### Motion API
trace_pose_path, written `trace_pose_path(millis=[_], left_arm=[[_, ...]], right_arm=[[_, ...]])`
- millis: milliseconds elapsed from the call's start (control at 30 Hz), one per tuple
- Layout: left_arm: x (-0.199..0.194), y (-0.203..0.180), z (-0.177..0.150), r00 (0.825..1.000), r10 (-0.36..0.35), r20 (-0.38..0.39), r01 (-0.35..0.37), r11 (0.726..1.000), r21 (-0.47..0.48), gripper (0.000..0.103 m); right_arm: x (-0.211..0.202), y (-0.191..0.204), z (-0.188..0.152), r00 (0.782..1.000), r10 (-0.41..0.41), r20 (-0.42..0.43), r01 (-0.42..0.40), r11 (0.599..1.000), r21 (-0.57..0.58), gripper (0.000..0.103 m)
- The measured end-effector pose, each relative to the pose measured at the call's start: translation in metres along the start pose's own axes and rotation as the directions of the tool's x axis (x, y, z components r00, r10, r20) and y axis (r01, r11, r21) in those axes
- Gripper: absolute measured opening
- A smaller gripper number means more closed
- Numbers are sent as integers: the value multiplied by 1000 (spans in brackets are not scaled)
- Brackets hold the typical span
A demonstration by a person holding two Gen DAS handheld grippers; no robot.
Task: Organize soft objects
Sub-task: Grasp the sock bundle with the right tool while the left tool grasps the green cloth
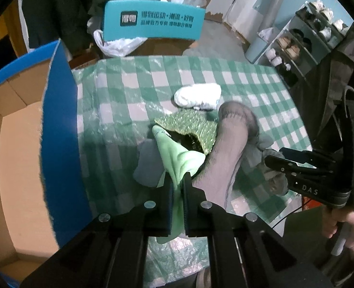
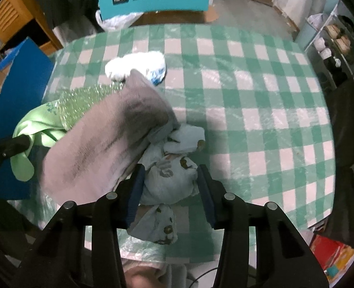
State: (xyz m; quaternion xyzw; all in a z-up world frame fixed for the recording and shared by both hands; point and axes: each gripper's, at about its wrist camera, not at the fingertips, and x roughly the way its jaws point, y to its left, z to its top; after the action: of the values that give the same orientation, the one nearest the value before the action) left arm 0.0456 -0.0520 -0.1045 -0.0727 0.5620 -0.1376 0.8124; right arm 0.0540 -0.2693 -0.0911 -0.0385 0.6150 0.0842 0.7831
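Note:
My left gripper (image 1: pixel 177 180) is shut on a light green cloth (image 1: pixel 177 158), lifted above the checked table; the cloth also shows in the right wrist view (image 2: pixel 37 124). A glittery green piece (image 1: pixel 189 124) and a grey sock (image 1: pixel 229 144) hang with or lean on it; the sock looks blurred in the right wrist view (image 2: pixel 104 144). My right gripper (image 2: pixel 169 180) is open, its jaws on either side of a pale blue printed cloth (image 2: pixel 169 180) lying on the table. A white sock bundle (image 1: pixel 197 96) lies farther back and shows again in the right wrist view (image 2: pixel 136 64).
A large blue cardboard box (image 1: pixel 59 144) stands open at the table's left edge. A teal chair back (image 1: pixel 152 21) is behind the table. A shoe rack (image 1: pixel 304 45) stands at the right. The green checked tablecloth (image 2: pixel 249 96) covers the table.

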Motion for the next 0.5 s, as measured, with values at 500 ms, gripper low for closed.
trace_pose_path(millis=[500], left_arm=[[-37,-6,11,995,-25,95,25,1000,1,7]], right_arm=[[-15,0,15,994,12,112,-14,1000,13,32]])
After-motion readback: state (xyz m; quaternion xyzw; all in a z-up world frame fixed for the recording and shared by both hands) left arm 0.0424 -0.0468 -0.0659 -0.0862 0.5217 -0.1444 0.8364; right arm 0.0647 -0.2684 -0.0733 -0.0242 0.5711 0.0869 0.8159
